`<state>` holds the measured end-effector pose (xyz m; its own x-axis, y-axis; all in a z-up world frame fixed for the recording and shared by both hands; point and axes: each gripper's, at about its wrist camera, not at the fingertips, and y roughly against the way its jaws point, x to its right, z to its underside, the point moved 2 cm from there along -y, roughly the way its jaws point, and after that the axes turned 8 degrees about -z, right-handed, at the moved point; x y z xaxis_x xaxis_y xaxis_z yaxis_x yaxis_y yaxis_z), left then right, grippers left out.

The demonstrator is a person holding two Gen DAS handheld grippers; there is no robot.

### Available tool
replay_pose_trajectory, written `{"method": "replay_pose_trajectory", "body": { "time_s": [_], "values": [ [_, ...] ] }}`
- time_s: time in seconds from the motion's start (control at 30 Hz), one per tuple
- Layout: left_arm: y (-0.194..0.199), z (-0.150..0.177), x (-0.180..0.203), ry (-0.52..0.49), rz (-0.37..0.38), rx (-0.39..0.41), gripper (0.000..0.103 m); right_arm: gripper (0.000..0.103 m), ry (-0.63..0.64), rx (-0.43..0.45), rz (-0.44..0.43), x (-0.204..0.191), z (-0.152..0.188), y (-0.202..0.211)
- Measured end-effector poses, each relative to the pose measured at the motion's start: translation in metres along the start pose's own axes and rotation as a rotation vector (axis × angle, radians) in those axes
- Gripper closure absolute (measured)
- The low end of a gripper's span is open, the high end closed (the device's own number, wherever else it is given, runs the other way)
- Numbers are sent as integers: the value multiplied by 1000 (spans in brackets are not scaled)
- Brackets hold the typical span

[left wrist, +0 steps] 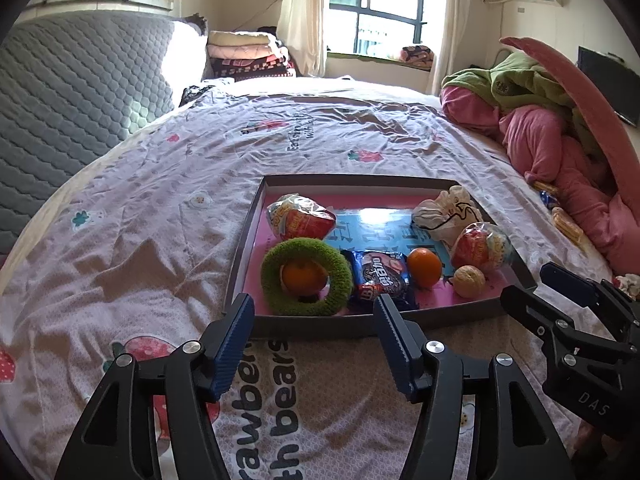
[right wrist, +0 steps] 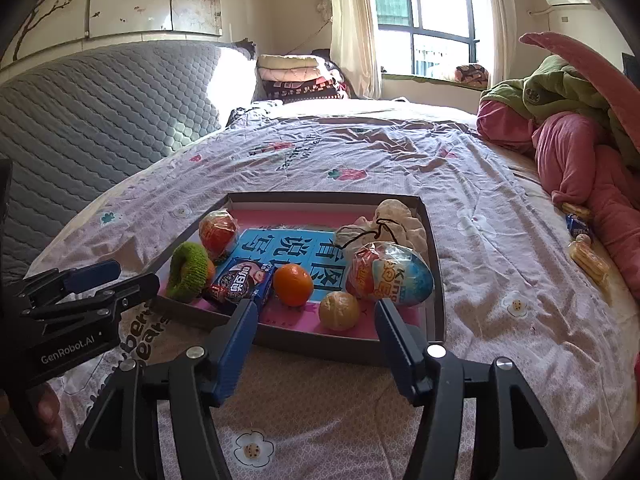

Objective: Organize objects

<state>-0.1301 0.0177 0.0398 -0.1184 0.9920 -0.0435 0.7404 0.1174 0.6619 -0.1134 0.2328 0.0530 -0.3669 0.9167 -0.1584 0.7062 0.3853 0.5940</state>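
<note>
A shallow grey tray (left wrist: 244,236) (right wrist: 438,280) with a pink floor lies on the bed. In it are a green fuzzy ring (left wrist: 340,276) (right wrist: 186,266) around an orange (left wrist: 302,278), a dark cookie packet (left wrist: 380,276) (right wrist: 244,282), a second orange (left wrist: 425,267) (right wrist: 293,284), a walnut (left wrist: 469,281) (right wrist: 339,310), two wrapped toy eggs (left wrist: 302,222) (right wrist: 390,272) and a white cloth pouch (left wrist: 446,210) (right wrist: 394,220). My left gripper (left wrist: 314,310) is open and empty at the tray's near edge. My right gripper (right wrist: 316,314) is open and empty above the near edge, by the walnut.
The bed sheet (left wrist: 160,220) is wrinkled. A grey padded headboard (left wrist: 72,96) stands at the left. A pink and green blanket heap (right wrist: 580,140) lies at the right, with loose snack packets (right wrist: 588,260) beside it. Folded blankets (right wrist: 296,76) sit at the back.
</note>
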Motion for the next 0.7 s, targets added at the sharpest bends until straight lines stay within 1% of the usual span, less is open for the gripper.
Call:
{"method": "replay_pose_trajectory", "body": {
  "time_s": [0.1, 0.23, 0.3, 0.43, 0.53, 0.7],
  "values": [
    [8, 5, 1, 9, 2, 5, 33, 37, 3, 11, 5, -2, 4, 8],
    [15, 14, 3, 18, 12, -7, 30, 34, -5, 26, 1, -3, 12, 20],
    [19, 19, 4, 12, -2, 2, 30, 32, -11, 33, -4, -4, 15, 25],
    [26, 25, 5, -3, -50, 20, 29, 30, 0, 38, 3, -6, 20, 33],
    [30, 28, 4, -7, -62, 28, 29, 30, 1, 37, 12, -6, 24, 36],
    [34, 33, -1, 4, -63, 23, 29, 30, 4, 29, 13, -8, 29, 37]
  ]
}}
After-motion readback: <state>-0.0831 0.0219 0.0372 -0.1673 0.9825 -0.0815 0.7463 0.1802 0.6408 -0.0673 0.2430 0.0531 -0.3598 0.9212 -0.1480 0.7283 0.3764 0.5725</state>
